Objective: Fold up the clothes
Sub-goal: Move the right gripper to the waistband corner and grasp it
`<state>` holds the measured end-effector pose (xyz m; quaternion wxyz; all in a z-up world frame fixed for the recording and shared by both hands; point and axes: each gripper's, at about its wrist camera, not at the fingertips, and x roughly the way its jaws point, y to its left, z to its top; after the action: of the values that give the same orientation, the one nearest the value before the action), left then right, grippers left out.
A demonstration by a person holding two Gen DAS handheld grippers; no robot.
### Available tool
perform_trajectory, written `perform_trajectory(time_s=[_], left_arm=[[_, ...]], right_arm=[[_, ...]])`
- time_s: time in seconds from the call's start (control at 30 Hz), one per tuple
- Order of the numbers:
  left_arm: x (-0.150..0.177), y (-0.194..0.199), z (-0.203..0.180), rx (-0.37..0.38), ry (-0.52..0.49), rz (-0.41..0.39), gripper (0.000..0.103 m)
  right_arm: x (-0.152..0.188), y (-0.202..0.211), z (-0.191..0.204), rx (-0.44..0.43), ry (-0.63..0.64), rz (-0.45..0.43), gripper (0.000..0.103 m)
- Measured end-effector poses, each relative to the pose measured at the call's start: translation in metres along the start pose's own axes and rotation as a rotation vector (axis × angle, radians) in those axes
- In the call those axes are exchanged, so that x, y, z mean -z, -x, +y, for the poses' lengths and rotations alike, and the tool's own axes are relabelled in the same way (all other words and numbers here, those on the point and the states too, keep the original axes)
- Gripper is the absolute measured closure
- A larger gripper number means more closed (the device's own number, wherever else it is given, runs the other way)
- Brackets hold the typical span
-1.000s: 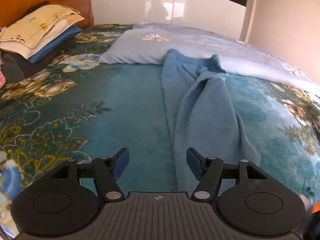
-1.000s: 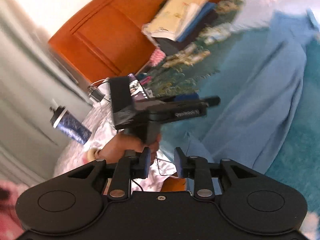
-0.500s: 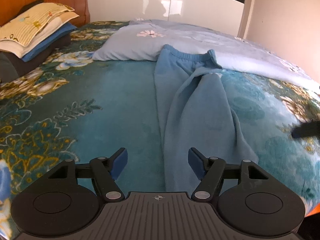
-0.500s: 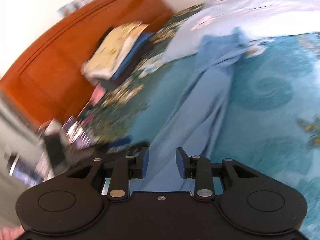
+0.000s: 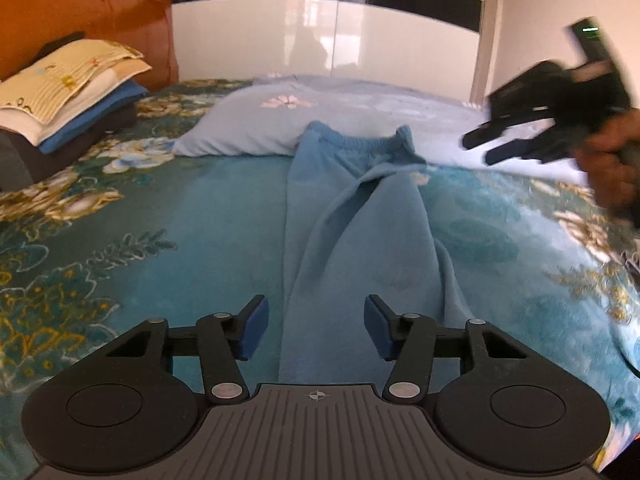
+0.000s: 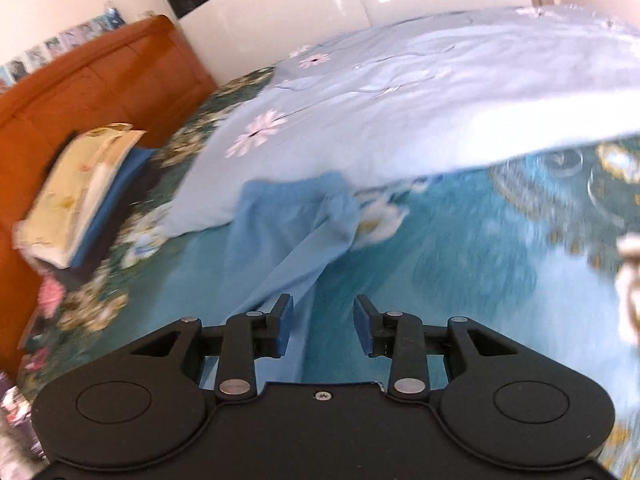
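Blue trousers (image 5: 360,232) lie lengthwise on a teal floral bedspread (image 5: 160,216), waistband at the far end against a pale blue quilt (image 5: 248,128). My left gripper (image 5: 316,330) is open above the near end of one leg, nothing between its fingers. The right gripper (image 5: 500,146) shows blurred at the upper right of the left wrist view, held by a hand. In the right wrist view my right gripper (image 6: 323,326) is open and empty above the bedspread, with the trousers (image 6: 288,232) just ahead and to the left.
A stack of folded cloth and pillows (image 5: 68,88) sits at the far left by the orange headboard (image 5: 80,12). The pale quilt (image 6: 400,100) covers the far side of the bed. White glossy cabinet doors (image 5: 320,44) stand behind.
The left gripper has shifted right, now centred over the trouser leg. The right gripper has swung from the bedside over the bed toward the waistband and opened wider.
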<state>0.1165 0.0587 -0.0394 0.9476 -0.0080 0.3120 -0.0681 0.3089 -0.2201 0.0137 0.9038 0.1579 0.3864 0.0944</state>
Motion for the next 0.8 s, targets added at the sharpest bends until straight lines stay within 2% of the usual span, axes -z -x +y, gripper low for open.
perform_trajectory(time_s=[0.17,0.23,0.57,0.8], left_arm=[[0.004,-0.002,-0.002,-0.003,0.028,-0.027,0.053],[0.006,-0.003,-0.003,-0.006,0.034,-0.032,0.053],[0.015,-0.016,-0.002,-0.014,0.048,0.025,0.054],[0.015,-0.02,0.004,0.004,0.05,0.056,0.054]], right_arm=[[-0.027,-0.048,0.008,0.104,0.072,0.004,0.067],[-0.034,-0.065,0.012,0.124,0.103,0.007,0.06],[-0.048,-0.124,0.036,0.15,0.183,0.043,0.059],[-0.055,-0.152,0.036,0.198,0.13,0.079,0.059]])
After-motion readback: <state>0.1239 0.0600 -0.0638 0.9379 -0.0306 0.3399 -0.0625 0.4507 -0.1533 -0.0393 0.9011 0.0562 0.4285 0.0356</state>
